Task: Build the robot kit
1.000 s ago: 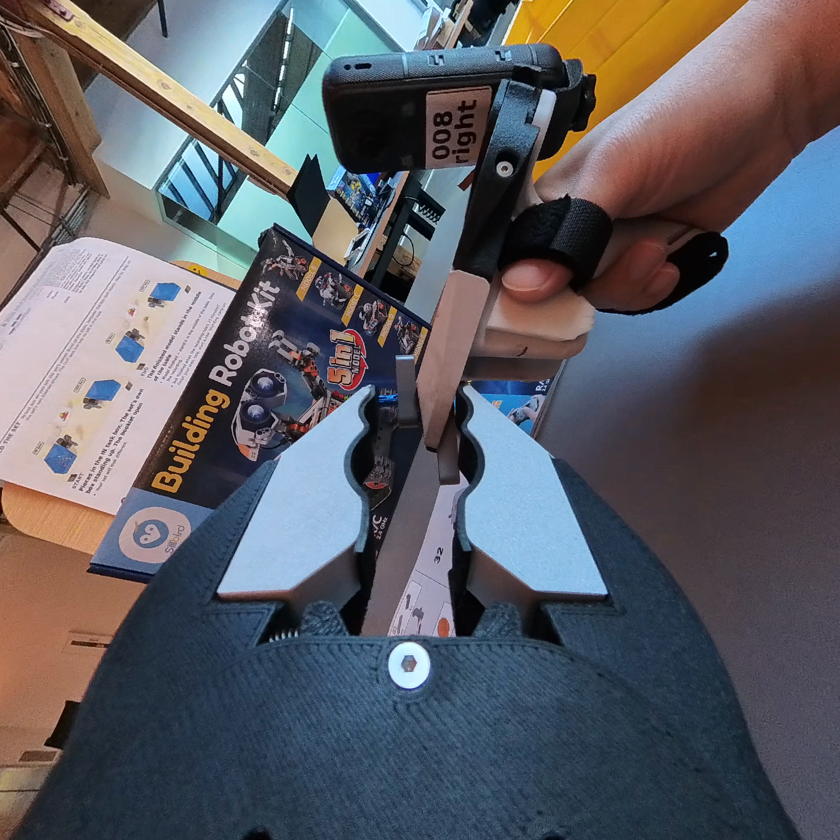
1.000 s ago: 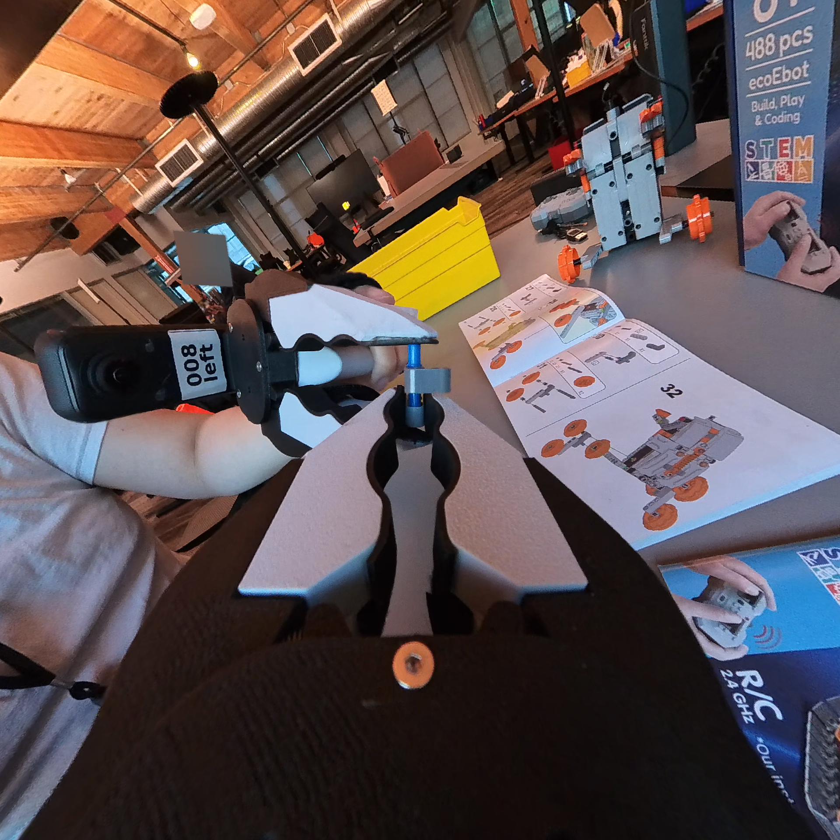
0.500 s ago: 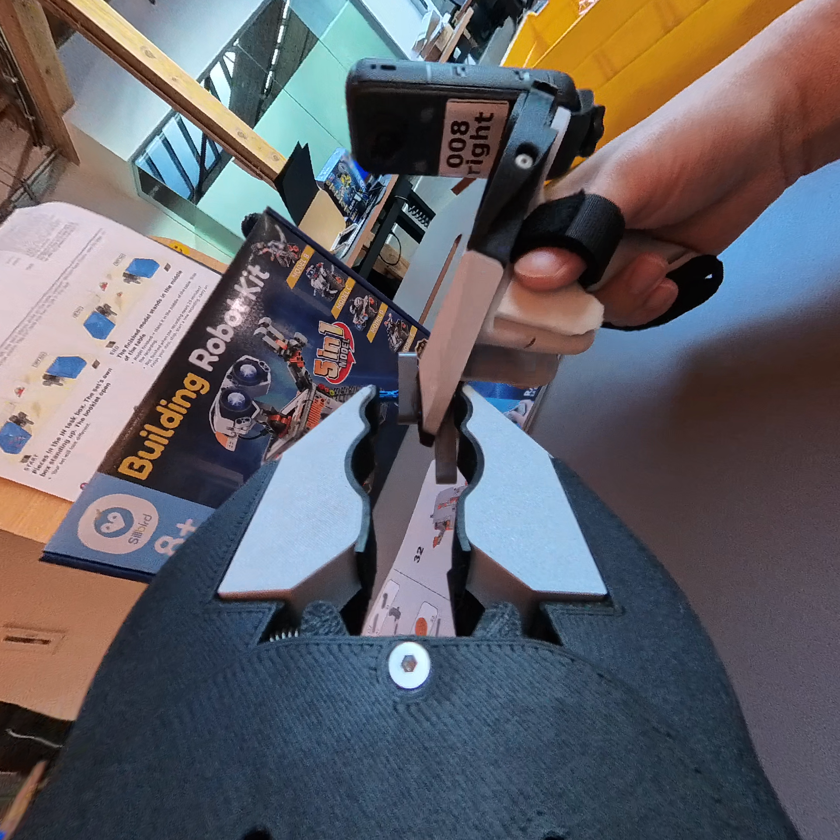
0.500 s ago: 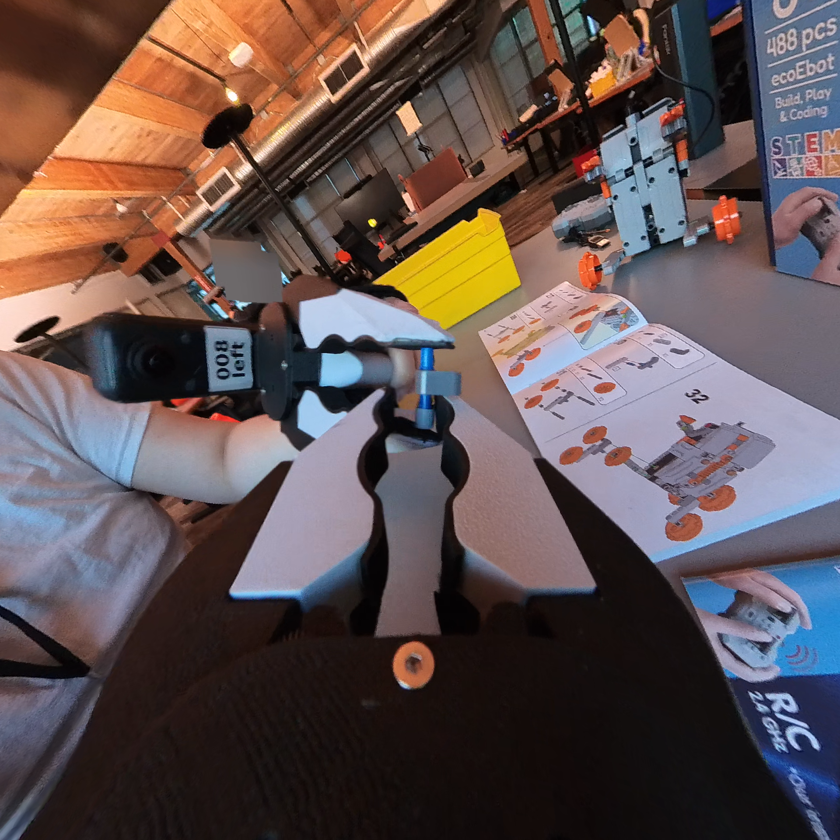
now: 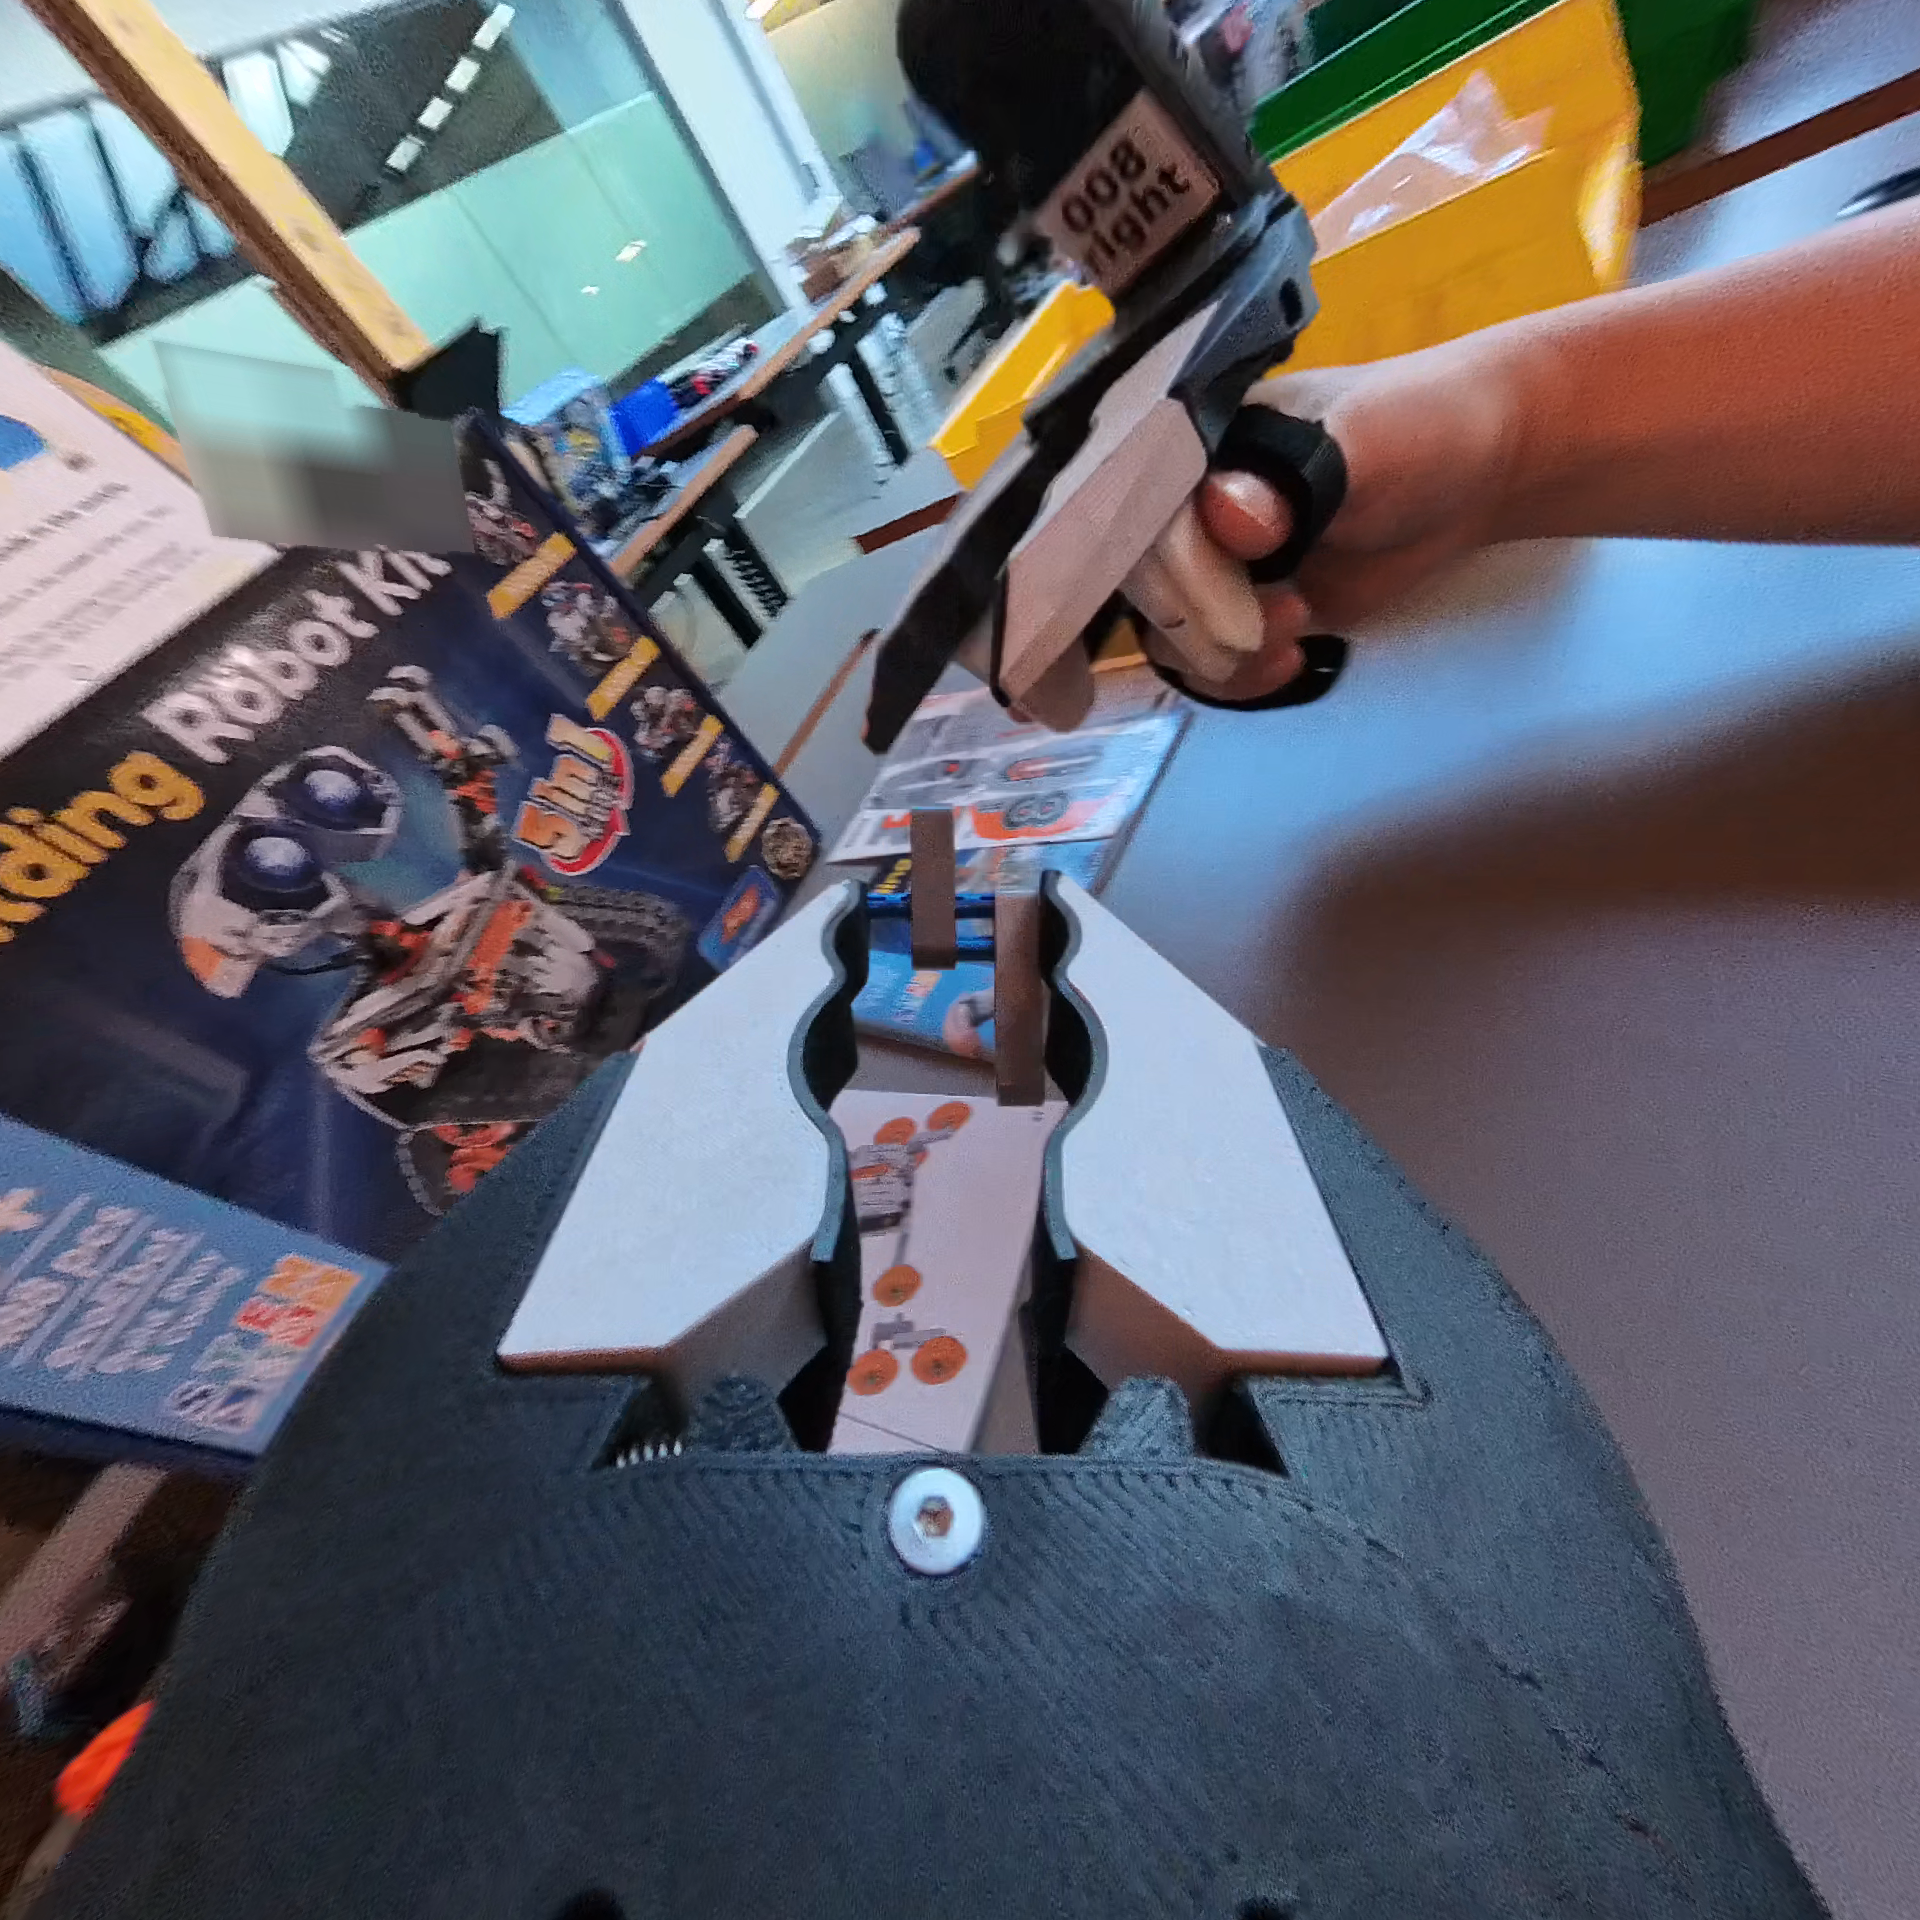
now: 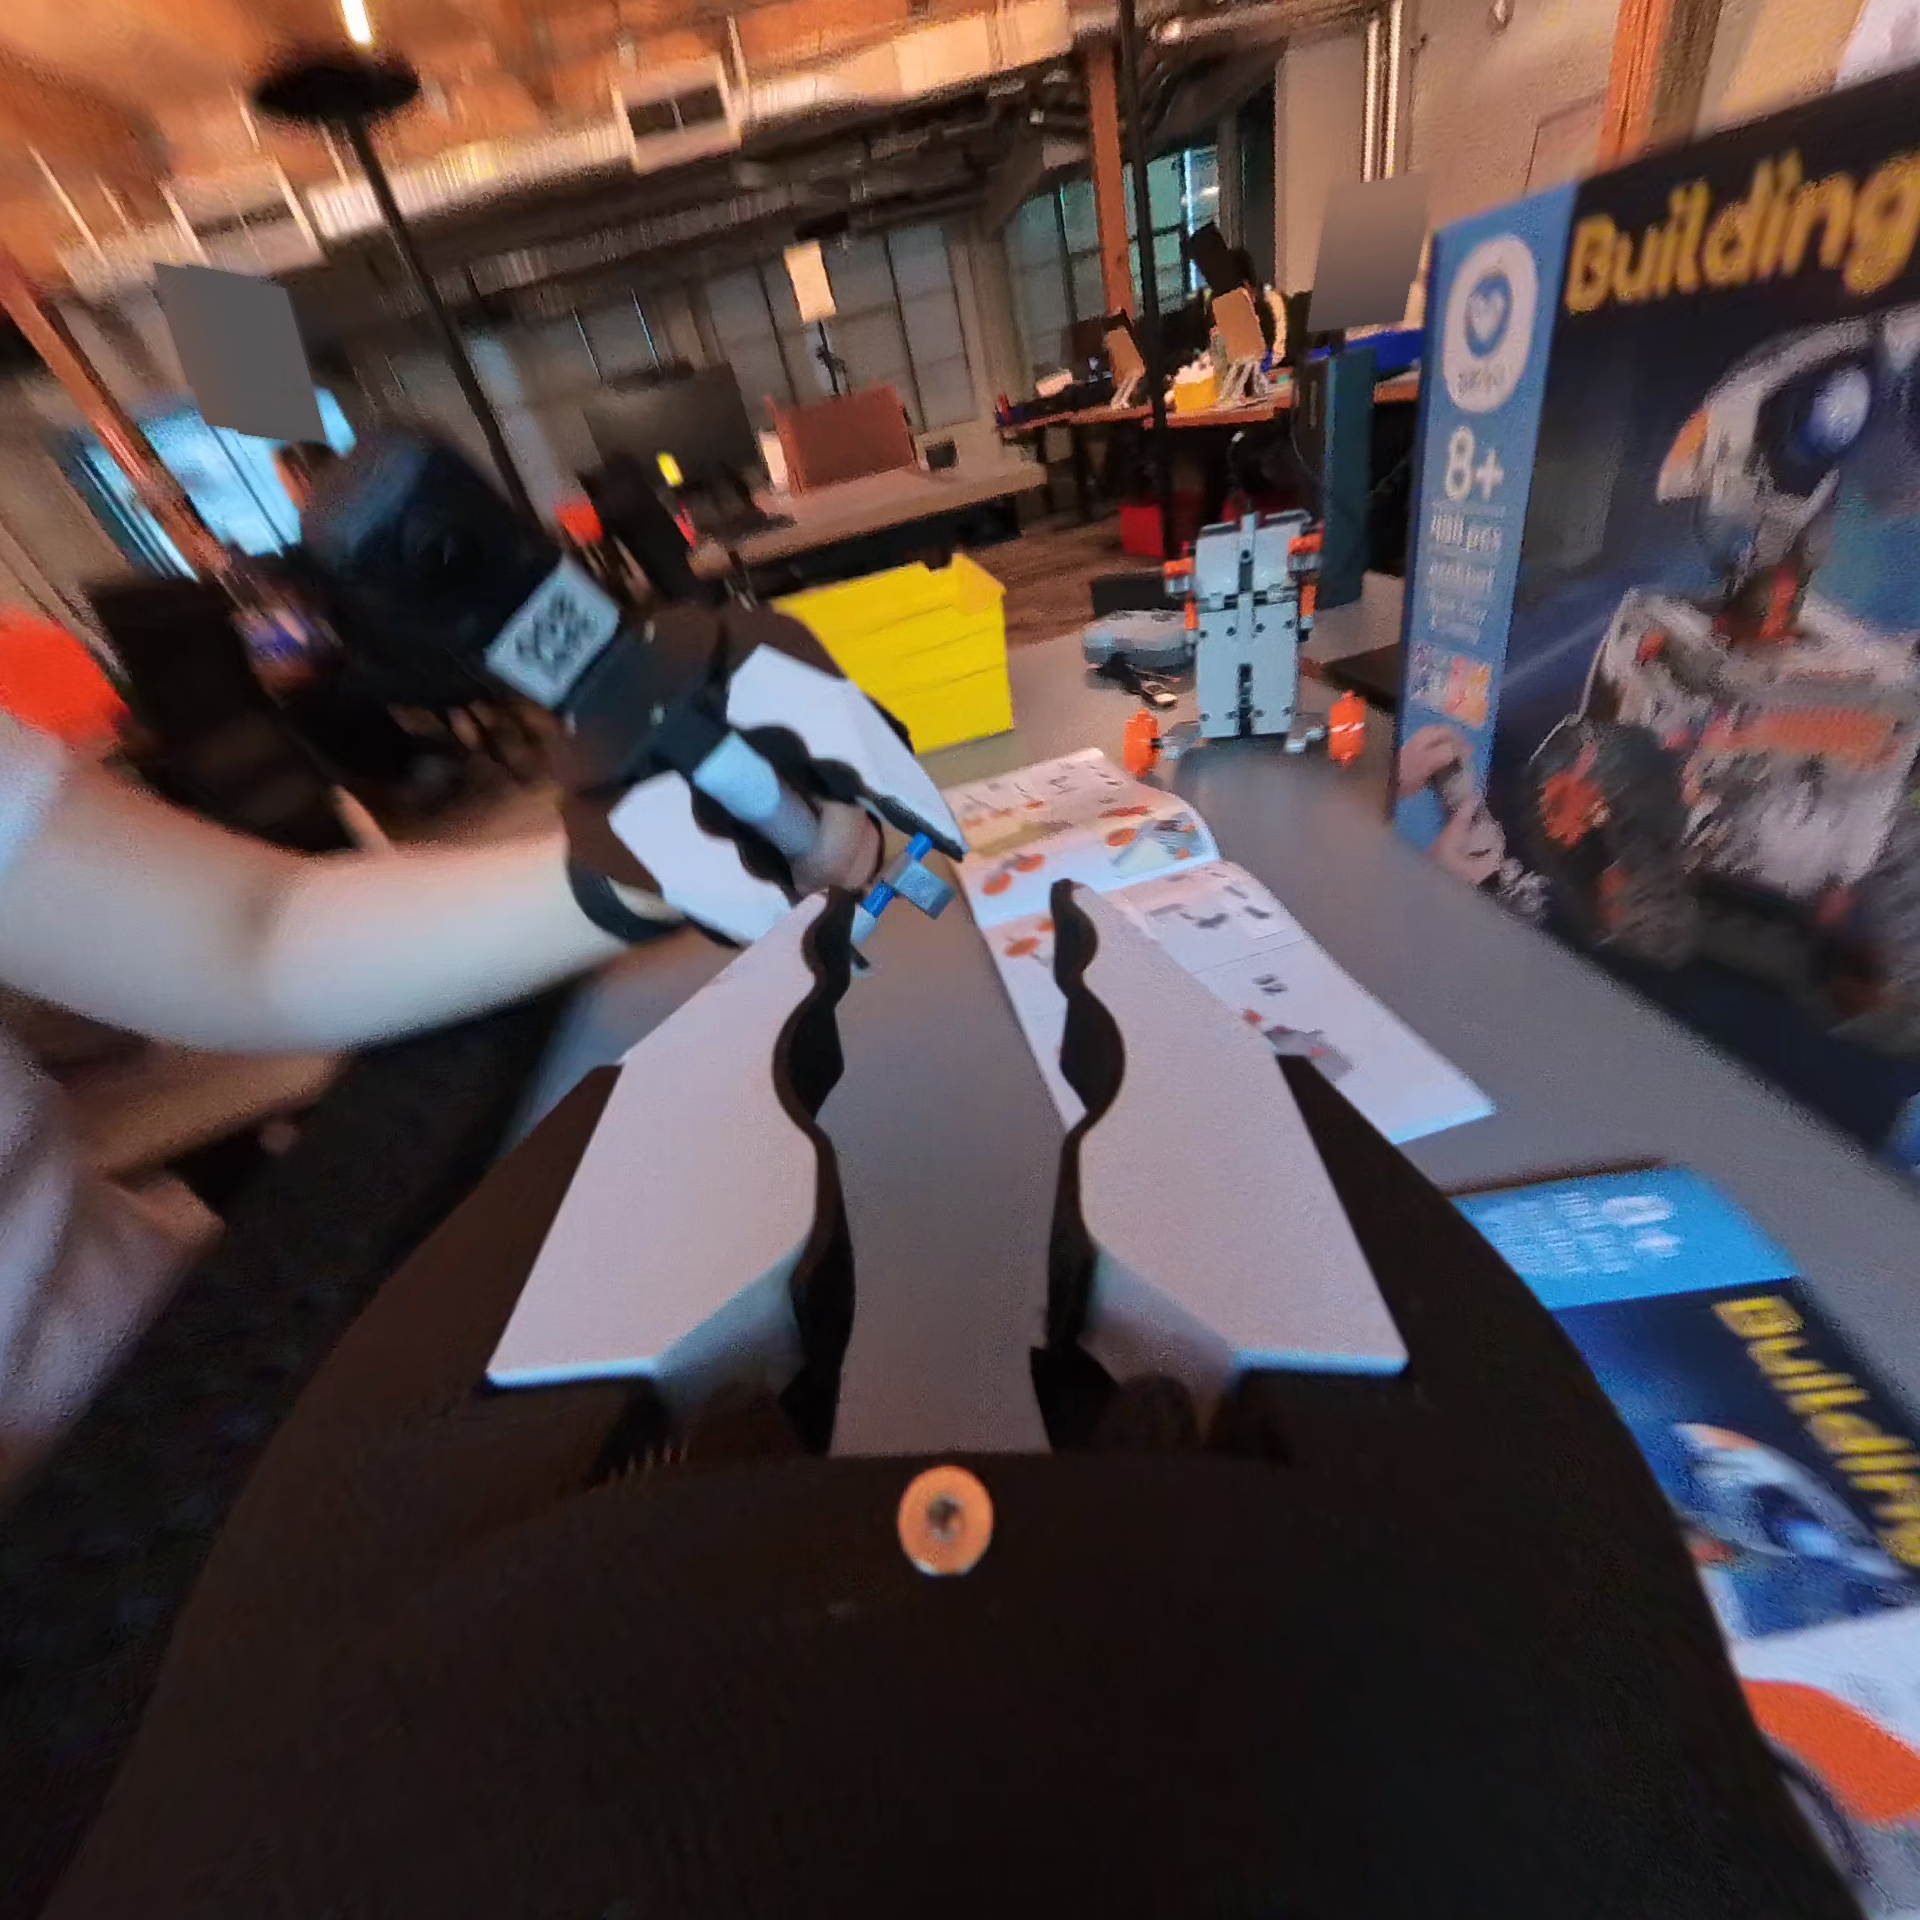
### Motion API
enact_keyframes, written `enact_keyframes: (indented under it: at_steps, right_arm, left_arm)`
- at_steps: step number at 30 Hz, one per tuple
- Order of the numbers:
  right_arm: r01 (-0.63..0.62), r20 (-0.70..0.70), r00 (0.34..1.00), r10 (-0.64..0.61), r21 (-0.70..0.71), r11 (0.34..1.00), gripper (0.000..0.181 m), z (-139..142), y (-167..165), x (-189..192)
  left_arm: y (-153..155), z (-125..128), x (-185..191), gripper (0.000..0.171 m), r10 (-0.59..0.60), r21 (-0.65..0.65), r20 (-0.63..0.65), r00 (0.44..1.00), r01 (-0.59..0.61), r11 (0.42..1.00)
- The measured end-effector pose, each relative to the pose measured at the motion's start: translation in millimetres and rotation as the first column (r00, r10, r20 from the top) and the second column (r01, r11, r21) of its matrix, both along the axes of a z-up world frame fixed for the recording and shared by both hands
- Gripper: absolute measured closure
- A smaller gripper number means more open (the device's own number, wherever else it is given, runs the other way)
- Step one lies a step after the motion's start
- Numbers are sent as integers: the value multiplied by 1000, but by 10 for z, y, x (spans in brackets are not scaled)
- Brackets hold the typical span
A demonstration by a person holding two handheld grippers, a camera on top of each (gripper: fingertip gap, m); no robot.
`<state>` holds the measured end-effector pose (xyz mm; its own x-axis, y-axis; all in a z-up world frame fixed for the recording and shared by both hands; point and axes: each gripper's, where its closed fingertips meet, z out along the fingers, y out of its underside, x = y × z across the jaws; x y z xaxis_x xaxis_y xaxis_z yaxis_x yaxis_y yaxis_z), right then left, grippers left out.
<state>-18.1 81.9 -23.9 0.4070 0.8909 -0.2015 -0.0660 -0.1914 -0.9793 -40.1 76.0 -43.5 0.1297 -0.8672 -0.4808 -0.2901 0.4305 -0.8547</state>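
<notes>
Left gripper (image 5: 951,914) pinches a blue axle with grey connector pieces (image 5: 932,902) at its tips, above the instruction booklet (image 6: 1195,914); right gripper (image 6: 951,920) spread, empty, just beside

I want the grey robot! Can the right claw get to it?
Probably yes. The right claw is open and empty, and only the flat booklet lies on the table between it and the robot. The box stands off to the side.
</notes>
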Motion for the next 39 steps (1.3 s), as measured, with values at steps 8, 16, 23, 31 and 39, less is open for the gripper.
enact_keyframes:
  at_steps: [8, 16, 23, 31, 39]
  right_arm:
    - [-67, 478, 868, -135, 382, 922, 149, -259, -191, -148]
    - [-181, 629, 774, -67, 322, 929, 166, -563, -364, -166]
    - [-182, 677, 733, -71, 296, 938, 175, -754, -344, -167]
    - [-167, 673, 735, -84, 300, 939, 175, -790, -350, -156]
    - [-176, 705, 700, -114, 325, 929, 175, -890, -356, -149]
  left_arm:
    - [-249, -237, 38, 142, -168, -115, -116, 979, 155, 981]
    - [-418, -463, 154, 142, -235, -105, -212, 949, 217, 971]
    - [-397, -584, 154, 142, -227, -103, -261, 938, 206, 973]
    - [-396, -614, 170, 142, -222, -72, -267, 938, 210, 975]
    - [-405, -701, 170, 142, -224, -51, -286, 932, 219, 974]
